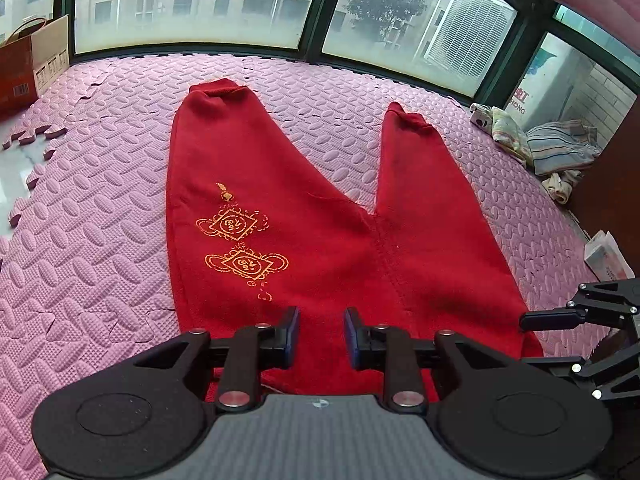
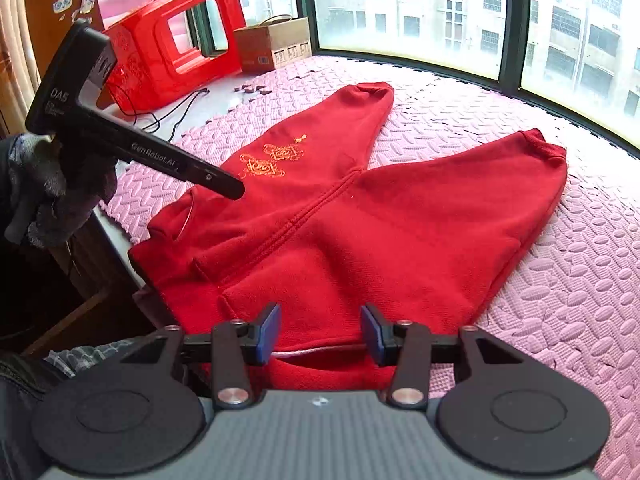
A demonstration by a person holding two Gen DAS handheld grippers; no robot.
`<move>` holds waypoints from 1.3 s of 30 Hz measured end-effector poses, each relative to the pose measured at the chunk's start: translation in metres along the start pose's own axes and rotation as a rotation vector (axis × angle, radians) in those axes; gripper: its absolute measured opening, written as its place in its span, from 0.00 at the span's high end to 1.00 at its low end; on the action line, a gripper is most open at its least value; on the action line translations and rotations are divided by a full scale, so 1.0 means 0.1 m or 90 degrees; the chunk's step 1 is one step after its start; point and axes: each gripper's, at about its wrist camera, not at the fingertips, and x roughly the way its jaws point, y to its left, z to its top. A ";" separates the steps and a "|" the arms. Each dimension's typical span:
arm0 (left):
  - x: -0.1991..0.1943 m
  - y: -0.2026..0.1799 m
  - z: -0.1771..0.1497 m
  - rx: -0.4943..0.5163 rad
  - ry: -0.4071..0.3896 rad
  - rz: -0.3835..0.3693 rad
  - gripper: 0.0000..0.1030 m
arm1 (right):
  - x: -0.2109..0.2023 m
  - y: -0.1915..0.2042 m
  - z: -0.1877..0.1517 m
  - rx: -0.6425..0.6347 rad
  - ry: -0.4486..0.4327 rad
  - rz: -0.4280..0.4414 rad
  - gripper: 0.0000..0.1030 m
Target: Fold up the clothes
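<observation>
Both tools hang over the waist end of the red trousers (image 1: 304, 208), each with its blue-padded fingers spread and nothing between them. Left tool (image 1: 321, 338) hovers above the waistband near the middle seam; the right tool (image 2: 320, 334) hovers over the waistband edge, where the cloth is folded back a little. In the right wrist view a gloved hand (image 2: 52, 196) grips the left tool's black handle at the left edge. Those trousers lie flat on the pink foam mat (image 1: 100, 240), legs spread in a V toward the window (image 1: 188, 0), gold knot embroidery (image 1: 240, 244) on the left leg. Beyond the mat stand a cardboard box (image 2: 276, 44) and a red plastic stool (image 2: 168, 36); bundled striped cloths (image 1: 556, 148) lie at the mat's right edge.
</observation>
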 end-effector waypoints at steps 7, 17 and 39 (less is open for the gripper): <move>0.04 -0.45 -0.04 0.052 0.018 -0.072 0.72 | 0.16 -0.26 -0.10 0.053 0.027 -0.015 0.57; 0.13 -1.33 -0.24 0.223 0.044 -0.163 0.48 | -0.06 -0.72 0.12 0.102 -0.030 -0.092 0.56; 0.34 -1.41 -0.21 0.226 0.040 -0.136 0.89 | 0.96 -2.36 0.96 0.308 -0.043 -0.193 0.58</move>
